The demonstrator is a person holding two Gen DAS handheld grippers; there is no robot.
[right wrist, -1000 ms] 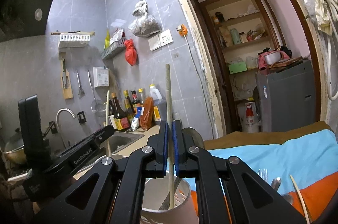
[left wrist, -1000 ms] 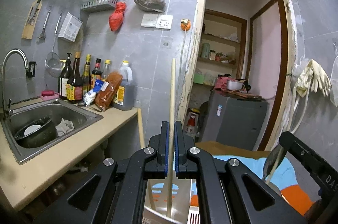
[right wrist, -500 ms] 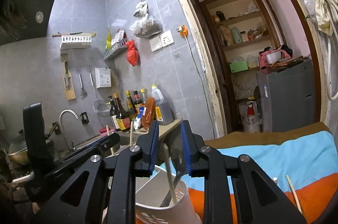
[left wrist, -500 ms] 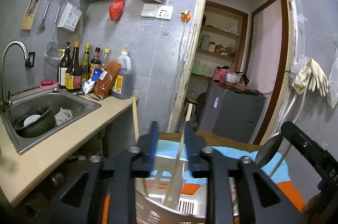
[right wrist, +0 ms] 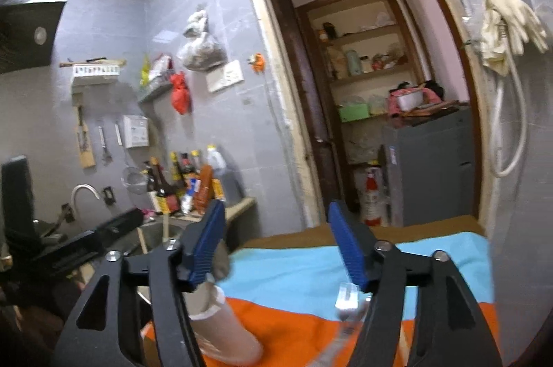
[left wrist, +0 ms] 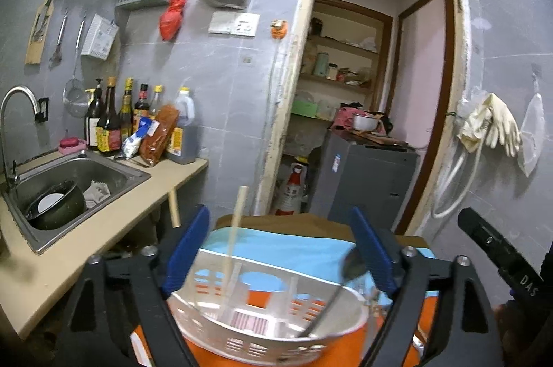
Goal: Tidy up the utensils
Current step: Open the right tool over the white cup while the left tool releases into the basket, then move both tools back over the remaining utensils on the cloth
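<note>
Your left hand-held gripper (left wrist: 280, 249) has its blue pads spread wide and opening further, pressing on nothing; the white slotted utensil holder (left wrist: 266, 329) sits below and between them on the orange and blue cloth (left wrist: 283, 249). A pale wooden chopstick (left wrist: 235, 228) stands in the holder, leaning free of the left pad, and a metal spoon (left wrist: 349, 266) rests against the holder's right rim, its bowl close to the right pad. Your right hand-held gripper (right wrist: 276, 242) is likewise parting its jaws with nothing between them; the holder shows low at its left finger, and a blurred fork (right wrist: 345, 297) lies on the cloth just beside its right finger. Further out on the left, the counter (left wrist: 103, 228) carries a steel sink (left wrist: 69, 180) with a dark pot in it, and a row of sauce bottles (left wrist: 114, 118) stands against the tiled wall.
</note>
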